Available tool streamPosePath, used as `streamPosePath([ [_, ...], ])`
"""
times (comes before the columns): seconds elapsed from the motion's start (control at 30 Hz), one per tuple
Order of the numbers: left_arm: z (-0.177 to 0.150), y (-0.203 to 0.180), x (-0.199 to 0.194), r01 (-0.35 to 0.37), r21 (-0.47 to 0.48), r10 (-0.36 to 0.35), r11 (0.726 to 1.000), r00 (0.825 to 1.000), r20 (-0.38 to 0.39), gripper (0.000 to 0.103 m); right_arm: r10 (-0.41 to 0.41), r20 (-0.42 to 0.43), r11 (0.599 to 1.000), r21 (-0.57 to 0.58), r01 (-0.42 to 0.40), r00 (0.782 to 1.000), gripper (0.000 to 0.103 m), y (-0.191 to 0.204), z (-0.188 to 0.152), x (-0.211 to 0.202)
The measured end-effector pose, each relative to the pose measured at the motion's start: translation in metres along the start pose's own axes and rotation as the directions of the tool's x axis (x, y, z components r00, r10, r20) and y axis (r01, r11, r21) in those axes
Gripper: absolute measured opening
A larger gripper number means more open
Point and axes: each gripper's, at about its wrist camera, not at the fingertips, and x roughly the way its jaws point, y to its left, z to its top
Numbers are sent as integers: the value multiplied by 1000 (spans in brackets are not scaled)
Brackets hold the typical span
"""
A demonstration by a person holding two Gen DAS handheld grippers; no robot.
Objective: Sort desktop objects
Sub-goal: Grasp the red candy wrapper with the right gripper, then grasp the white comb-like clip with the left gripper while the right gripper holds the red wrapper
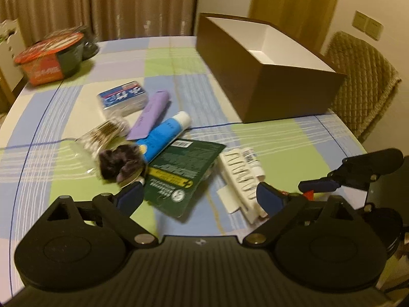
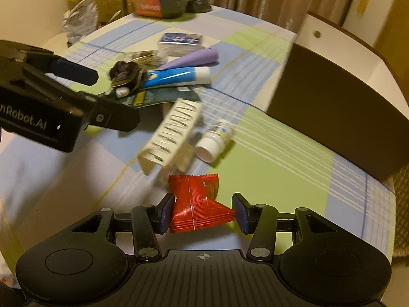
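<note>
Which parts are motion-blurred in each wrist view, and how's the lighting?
Left wrist: dim yellowish light, blue box and orange-lidded bowl smeared, left gripper body sharp. Right wrist: white hair clip and brown box edge streaked, red wrapper crisp.

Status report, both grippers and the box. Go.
Right gripper pinching red wrapper. Left gripper open, empty, over clutter. Brown box open, path clear.

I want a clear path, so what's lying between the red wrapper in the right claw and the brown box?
Only bare checked tablecloth lies between the red wrapper and the brown box, as the right wrist view shows. The small white bottle sits off to the left.
</note>
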Motion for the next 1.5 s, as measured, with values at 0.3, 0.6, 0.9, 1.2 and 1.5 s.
streamPosePath([
  [0.3, 4, -22, 13, 61, 48, -61, 997, 998, -15, 93, -45, -50, 999, 24, 46, 998, 61, -19, -16, 0],
  [0.6, 3, -20, 16, 59, 42, -59, 997, 998, -20, 93, -40, -8, 998, -49, 40, 999, 87, -7, -8, -4],
  [0.9, 4, -21, 14, 69, 42, -68, 997, 997, -20, 93, -17, -46, 997, -70, 14, 999, 29, -8, -5, 10],
  [1.2, 11, -51, 21, 78, 116, -74, 990, 996, -41, 81, -62, -19, 998, 7, 63, 998, 28, -30, -16, -8],
  [1.5, 6, -53, 56, 3, 42, 3, 999, 991, -136, 50, -79, -11, 996, 50, 79, 997, 28, -43, -24, -18],
])
